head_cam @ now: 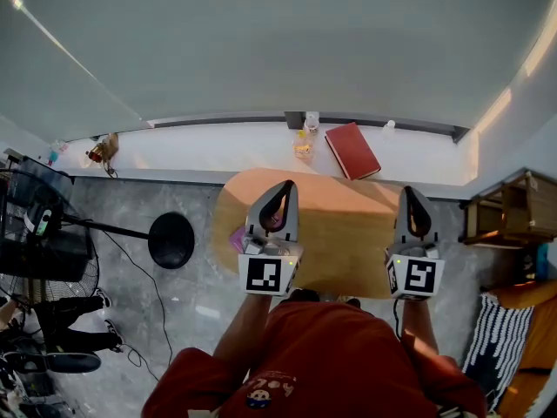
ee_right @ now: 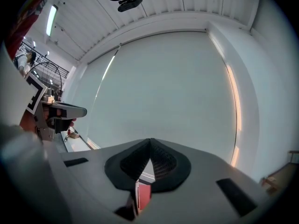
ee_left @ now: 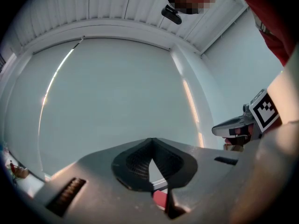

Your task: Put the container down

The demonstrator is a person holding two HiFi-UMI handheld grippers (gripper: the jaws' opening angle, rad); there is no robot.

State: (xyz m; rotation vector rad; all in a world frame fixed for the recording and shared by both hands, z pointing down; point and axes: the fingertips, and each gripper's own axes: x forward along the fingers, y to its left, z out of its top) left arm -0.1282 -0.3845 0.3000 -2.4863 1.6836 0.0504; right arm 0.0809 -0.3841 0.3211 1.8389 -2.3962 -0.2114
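Note:
In the head view I hold both grippers side by side above a round wooden table [head_cam: 348,233]. My left gripper [head_cam: 286,185] has its jaws closed tip to tip with nothing between them, as the left gripper view [ee_left: 150,144] shows too. My right gripper [head_cam: 410,191] is likewise shut and empty [ee_right: 150,143]. A small pink thing [head_cam: 236,238] lies at the table's left edge, partly hidden by the left gripper. On the white sill beyond stand a small yellowish container [head_cam: 303,149] and a clear bottle [head_cam: 312,122]. Neither gripper touches them.
A red book [head_cam: 352,151] lies on the sill [head_cam: 200,151]. A fan with a round black base [head_cam: 171,239] stands on the floor at the left. A wooden shelf [head_cam: 509,207] and a striped cloth [head_cam: 500,338] are at the right. A big pale blind fills the far side.

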